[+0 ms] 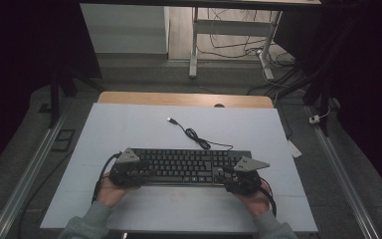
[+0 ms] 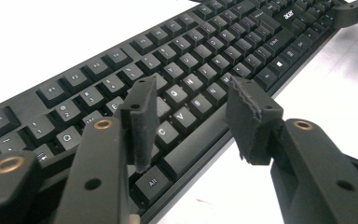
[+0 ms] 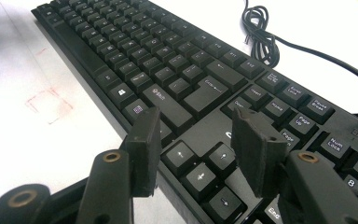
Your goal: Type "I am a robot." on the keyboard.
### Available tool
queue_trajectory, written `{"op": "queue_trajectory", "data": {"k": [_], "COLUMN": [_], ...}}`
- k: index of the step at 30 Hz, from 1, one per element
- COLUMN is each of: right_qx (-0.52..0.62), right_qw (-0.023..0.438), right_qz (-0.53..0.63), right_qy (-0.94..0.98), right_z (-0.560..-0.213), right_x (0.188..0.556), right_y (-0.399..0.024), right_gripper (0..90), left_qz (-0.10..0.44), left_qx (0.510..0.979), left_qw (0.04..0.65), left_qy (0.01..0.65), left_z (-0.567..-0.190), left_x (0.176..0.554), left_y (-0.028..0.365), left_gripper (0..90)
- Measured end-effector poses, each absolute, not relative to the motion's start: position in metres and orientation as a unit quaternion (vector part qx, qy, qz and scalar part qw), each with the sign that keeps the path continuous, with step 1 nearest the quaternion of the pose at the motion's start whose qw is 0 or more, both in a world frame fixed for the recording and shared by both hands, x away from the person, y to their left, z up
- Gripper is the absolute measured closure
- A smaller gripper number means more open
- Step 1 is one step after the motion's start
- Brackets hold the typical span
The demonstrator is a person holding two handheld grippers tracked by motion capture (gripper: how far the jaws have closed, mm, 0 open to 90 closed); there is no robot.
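Your left gripper (image 2: 193, 119) is released, its jaws spread above the near edge of the flat black plastic keyboard (image 1: 184, 167), nothing clamped between the pads. Your right gripper (image 3: 198, 149) also stands released over the arrow keys. The keyboard lies across the lower middle of the high view on the pale blue mat (image 1: 129, 129), its black coiled cable (image 1: 194, 134) trailing toward the upper centre.
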State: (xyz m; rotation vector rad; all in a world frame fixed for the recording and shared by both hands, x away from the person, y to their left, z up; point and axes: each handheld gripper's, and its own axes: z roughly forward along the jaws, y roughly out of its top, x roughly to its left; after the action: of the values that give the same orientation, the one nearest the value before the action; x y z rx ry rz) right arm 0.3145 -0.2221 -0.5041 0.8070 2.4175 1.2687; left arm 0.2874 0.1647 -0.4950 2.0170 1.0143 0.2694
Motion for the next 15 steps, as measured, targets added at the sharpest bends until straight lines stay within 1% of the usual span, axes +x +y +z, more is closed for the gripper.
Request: {"op": "queue_trajectory", "data": {"k": [4, 15], "right_qx": [0.282, 0.278], "right_qw": [0.144, 0.147], "right_qz": [0.443, 0.441], "right_qy": [0.839, 0.841], "right_z": [-0.5048, -0.5038], "right_x": [0.3153, 0.3146], "right_y": [-0.2226, -0.2217], "right_gripper": [52.5, 52.4], "left_qz": [0.108, 0.115], "left_qx": [0.801, 0.800], "left_qw": [0.418, 0.408], "left_qy": [0.414, 0.425], "left_z": [-0.4954, -0.4969], "left_x": [0.2887, 0.2912], "left_y": [0.1679, 0.1691], "left_gripper": [48.9, 44.9]}}
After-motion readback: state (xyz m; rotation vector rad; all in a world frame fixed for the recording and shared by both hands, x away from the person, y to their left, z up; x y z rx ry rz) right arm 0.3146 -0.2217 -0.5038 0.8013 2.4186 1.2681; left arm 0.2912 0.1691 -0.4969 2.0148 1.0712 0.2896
